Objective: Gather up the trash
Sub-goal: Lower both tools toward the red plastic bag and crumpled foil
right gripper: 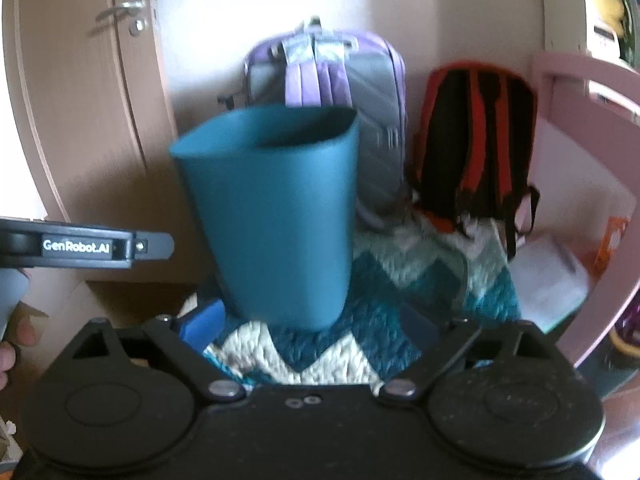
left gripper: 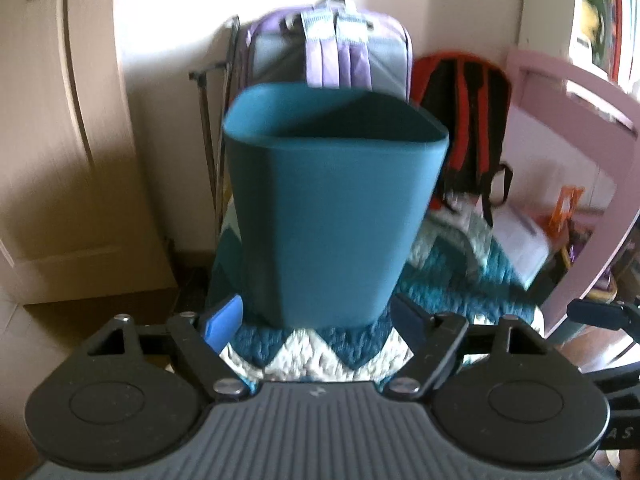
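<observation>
Left wrist view, left to right:
- Door point(left gripper: 60, 128), beige, with a metal handle at upper left of the frame.
- Left gripper point(left gripper: 316, 320), bottom of frame: jaws spread wide, nothing between the pads; the blue pads sit either side of the bin's base, not touching it.
- Bin point(left gripper: 332, 200), teal, upright, centre of frame, standing on a teal-and-white zigzag rug point(left gripper: 316, 356). Its inside is not visible.
- Purple bag point(left gripper: 332, 48), upper centre, behind the bin against the wall.
- Red bag point(left gripper: 464, 120), right of the purple one, also against the wall.
- Pink frame point(left gripper: 580, 92), right edge.

Right wrist view, left to right:
- Hand point(right gripper: 16, 344), lower left edge; the left gripper's finger crosses above it.
- Right gripper point(right gripper: 308, 332), bottom of frame: jaws wide apart, empty, with the bin just beyond them.
- Bin point(right gripper: 272, 216), centre-left; purple bag point(right gripper: 360, 92) and red bag point(right gripper: 476, 132) behind it.
</observation>
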